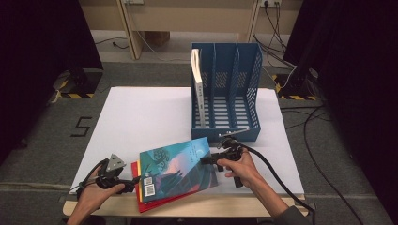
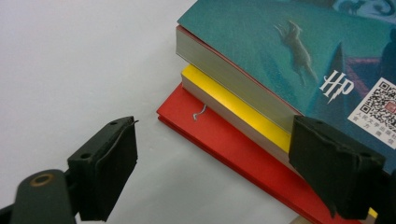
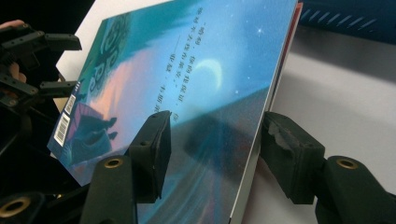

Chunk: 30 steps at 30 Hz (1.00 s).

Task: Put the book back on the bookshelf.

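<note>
Black pads of the right gripper point(image 3: 212, 154) sit one on each side of the teal book point(image 3: 187, 93), one over its cover and one under its edge. They look like they are grasping it, and its right side is tipped up off the stack. The left gripper point(image 2: 212, 163) has its jaws apart with nothing between them, just beside the stack's corner. A yellow book point(image 2: 233, 109) lies under the teal one, and a red book point(image 2: 219, 140) lies at the bottom. The stack rests at 6 o'clock on the white table point(image 1: 141, 117). A blue rack point(image 1: 225, 93) stands at 12 o'clock, with a white book point(image 1: 197, 84) upright in its left slot.
</note>
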### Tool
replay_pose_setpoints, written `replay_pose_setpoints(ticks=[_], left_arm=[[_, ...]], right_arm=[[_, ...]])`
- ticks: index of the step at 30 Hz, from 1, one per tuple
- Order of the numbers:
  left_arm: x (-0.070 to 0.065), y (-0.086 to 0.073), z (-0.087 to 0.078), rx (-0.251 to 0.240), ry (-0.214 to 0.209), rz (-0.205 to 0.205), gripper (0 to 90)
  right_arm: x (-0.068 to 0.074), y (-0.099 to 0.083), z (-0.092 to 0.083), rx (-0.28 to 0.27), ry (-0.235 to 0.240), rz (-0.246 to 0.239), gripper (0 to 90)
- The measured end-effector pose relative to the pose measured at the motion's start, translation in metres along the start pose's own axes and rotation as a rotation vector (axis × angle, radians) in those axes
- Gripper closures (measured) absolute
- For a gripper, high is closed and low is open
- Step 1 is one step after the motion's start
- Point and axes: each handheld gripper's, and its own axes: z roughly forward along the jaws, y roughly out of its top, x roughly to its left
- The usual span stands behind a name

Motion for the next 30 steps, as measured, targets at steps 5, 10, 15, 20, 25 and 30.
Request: replay_pose_setpoints(ticks=[5,10,15,20,25,30], left_arm=[[-0.002,0.002,0.001,0.000,0.020,0.014,12.3],[-0.003,0.001,0.001,-0.002,0.033,0.016,12.3],[-0.003,0.000,0.002,-0.004,0.036,0.013,12.2],[-0.004,0.001,0.001,-0.005,0.050,0.022,12.2],[-0.005,0.001,0.001,-0.003,0.053,0.021,12.0],[-0.004,0.001,0.002,0.000,0.042,0.012,12.8]], right_arm=[[0.000,0.001,-0.003,-0.013,0.011,0.005,44.0],[-0.007,0.001,0.006,0.031,-0.037,-0.002,45.3],[-0.011,0.000,0.012,0.063,-0.037,0.000,41.9],[-0.013,-0.007,0.018,0.101,0.018,0.044,35.4],[-0.011,-0.009,0.022,0.091,0.029,0.050,34.5],[-0.003,-0.006,0.014,0.074,-0.009,0.013,41.7]])
